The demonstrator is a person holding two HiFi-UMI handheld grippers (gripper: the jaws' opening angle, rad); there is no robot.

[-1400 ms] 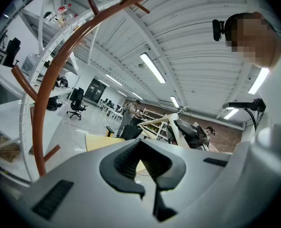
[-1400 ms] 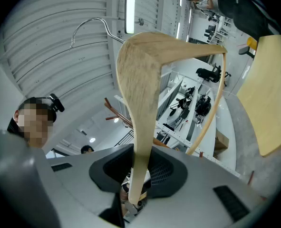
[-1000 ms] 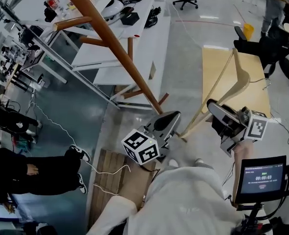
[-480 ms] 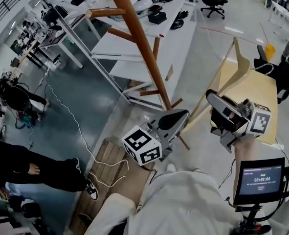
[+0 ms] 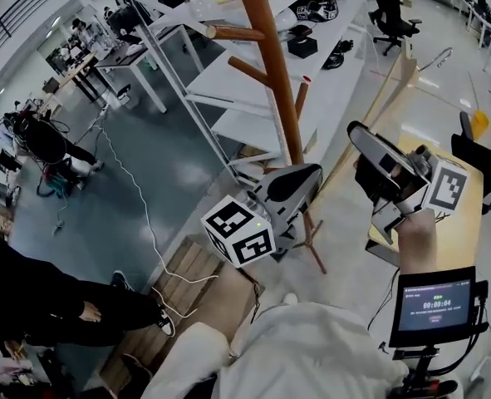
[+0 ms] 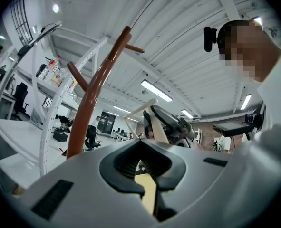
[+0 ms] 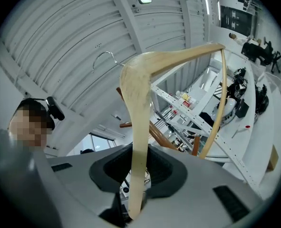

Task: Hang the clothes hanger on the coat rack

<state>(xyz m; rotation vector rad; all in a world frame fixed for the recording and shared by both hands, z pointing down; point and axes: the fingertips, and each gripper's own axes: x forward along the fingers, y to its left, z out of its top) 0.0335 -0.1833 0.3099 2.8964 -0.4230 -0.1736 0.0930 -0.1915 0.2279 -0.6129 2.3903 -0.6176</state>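
The pale wooden clothes hanger [image 5: 408,66] with a wire hook is up in the air to the right of the brown coat rack [image 5: 272,65]. My right gripper [image 5: 361,141] is shut on one arm of the hanger [image 7: 136,127] and points upward. My left gripper [image 5: 310,177] sits lower and to the left, its jaws closed on the hanger's lower end [image 6: 148,194]. The rack's pole and pegs [image 6: 90,103] rise to the left of the hanger in the left gripper view. The hook [image 7: 102,57] is clear of every peg.
White benches and shelving [image 5: 253,98] stand behind the rack. A yellow table [image 5: 459,214] is at the right, with a small screen [image 5: 432,304] below it. A person in black [image 5: 46,298] stands at the left; a cable trails over the floor.
Both grippers have risen together with the hanger. The coat rack's pole now stands nearer and more upright in the head view.
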